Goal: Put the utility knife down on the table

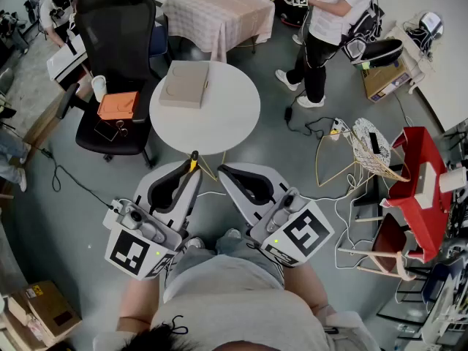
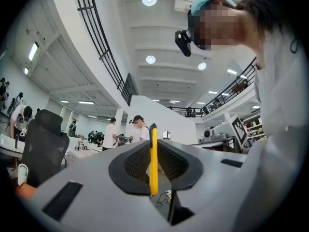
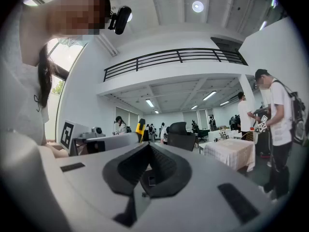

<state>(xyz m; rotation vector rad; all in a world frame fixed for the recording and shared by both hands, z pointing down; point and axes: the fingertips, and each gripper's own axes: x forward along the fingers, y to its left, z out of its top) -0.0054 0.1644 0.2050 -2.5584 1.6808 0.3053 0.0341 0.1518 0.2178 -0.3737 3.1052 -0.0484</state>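
- The left gripper [image 1: 186, 175] is clamping the utility knife [image 2: 153, 162] between its two black pads. In the left gripper view the yellow body is standing on edge in the middle of the closed jaws.
- In the head view the knife is sticking out past the jaw tips as a short yellow and black stub. It is pointing toward the near rim of the round white table [image 1: 234, 126].
- The knife is not resting on the tabletop. It is being held in the air at the person's side of the table, over the grey floor [image 1: 66, 225].
- The right gripper [image 3: 147, 149] is hovering just beside the left one, with its pads closed together at the tips and nothing gripped between them.
- Both grippers are pointing forward from the person's waist, and their marker cubes are sitting close to the body.
- A flat beige cardboard box [image 1: 184, 84] is lying on the far left part of the round table.
- A black office chair [image 1: 117, 42] is standing to the left of the table, with an orange folder [image 1: 118, 105] on its seat and a white cup [image 1: 99, 88] beside that.
- Beyond the round table a second table, covered with a checked cloth [image 1: 217, 9], is standing.
- A person in a white shirt [image 1: 333, 13] is standing to the right of that table, holding marker-tagged gear.
- A red stand [image 1: 420, 174] and a white wire basket [image 1: 371, 148] are sitting at the right, among cables on the floor.
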